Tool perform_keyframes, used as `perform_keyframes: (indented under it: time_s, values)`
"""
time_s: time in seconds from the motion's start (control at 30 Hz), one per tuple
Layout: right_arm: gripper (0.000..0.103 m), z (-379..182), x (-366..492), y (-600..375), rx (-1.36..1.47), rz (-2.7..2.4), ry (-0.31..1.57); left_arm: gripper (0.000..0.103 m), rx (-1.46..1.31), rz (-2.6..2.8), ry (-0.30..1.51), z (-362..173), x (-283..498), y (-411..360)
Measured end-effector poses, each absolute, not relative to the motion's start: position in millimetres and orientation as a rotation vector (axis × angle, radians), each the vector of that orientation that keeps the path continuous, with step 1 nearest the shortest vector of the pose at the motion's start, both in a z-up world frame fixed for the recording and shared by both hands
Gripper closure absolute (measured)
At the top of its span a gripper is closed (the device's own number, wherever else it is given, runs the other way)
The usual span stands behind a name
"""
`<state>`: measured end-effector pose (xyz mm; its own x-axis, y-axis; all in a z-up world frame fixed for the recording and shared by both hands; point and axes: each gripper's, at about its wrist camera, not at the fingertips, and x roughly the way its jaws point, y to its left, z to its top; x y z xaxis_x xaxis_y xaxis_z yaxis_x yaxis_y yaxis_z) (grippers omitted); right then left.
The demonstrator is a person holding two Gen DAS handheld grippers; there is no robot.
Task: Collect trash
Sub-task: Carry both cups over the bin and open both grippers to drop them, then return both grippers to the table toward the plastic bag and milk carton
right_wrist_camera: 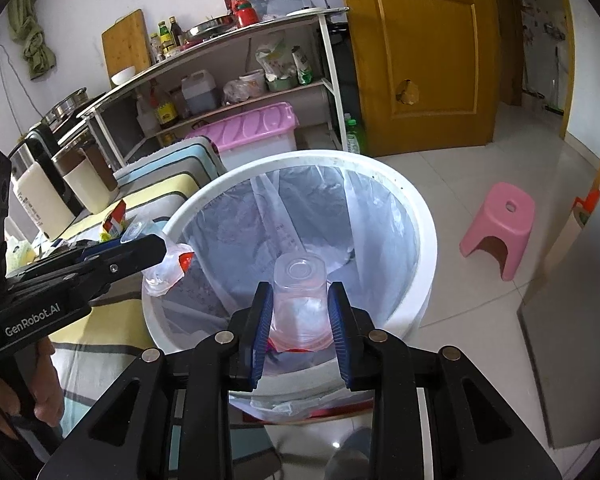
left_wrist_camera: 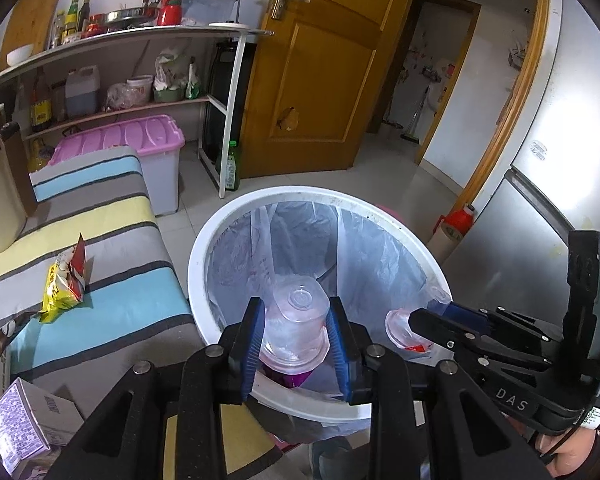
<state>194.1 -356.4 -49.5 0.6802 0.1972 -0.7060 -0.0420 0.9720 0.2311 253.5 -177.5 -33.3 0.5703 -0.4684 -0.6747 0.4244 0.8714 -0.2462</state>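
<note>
A white trash bin (left_wrist_camera: 204, 248) (right_wrist_camera: 424, 216) lined with a clear bag stands on the floor beside a striped couch. My left gripper (left_wrist_camera: 296, 308) is shut on a clear plastic cup (left_wrist_camera: 296, 320) with purple dregs, held upside-down over the bin's near rim. In the right wrist view that left gripper (right_wrist_camera: 160, 244) reaches in from the left with its cup (right_wrist_camera: 168, 268) over the rim. My right gripper (right_wrist_camera: 300, 292) is shut on a second clear cup (right_wrist_camera: 300, 304) with red residue, also inverted above the bin. It shows at the right (left_wrist_camera: 416, 316) in the left wrist view.
A yellow-red snack wrapper (left_wrist_camera: 64, 280) lies on the striped couch (left_wrist_camera: 112, 248); cartons (left_wrist_camera: 16, 432) sit below it. A pink-lidded storage box (left_wrist_camera: 140, 140), kitchen shelves, a wooden door, a grey fridge (left_wrist_camera: 520, 240) and a pink stool (right_wrist_camera: 500, 228) surround the bin.
</note>
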Motion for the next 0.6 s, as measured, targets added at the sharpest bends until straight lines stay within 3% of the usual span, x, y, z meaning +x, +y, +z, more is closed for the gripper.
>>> perform_keyframes:
  time_s: [0.17, 0.6]
  values:
    - [0.068, -48, 191, -358, 0.204, 0.131, 0.807, 0.065, -0.059, -0.526, 0.802, -33, 256, -179]
    - [0.068, -28, 172, -351, 0.194, 0.144, 0.761, 0.064, -0.102, -0.527, 0.743, -16, 229, -160]
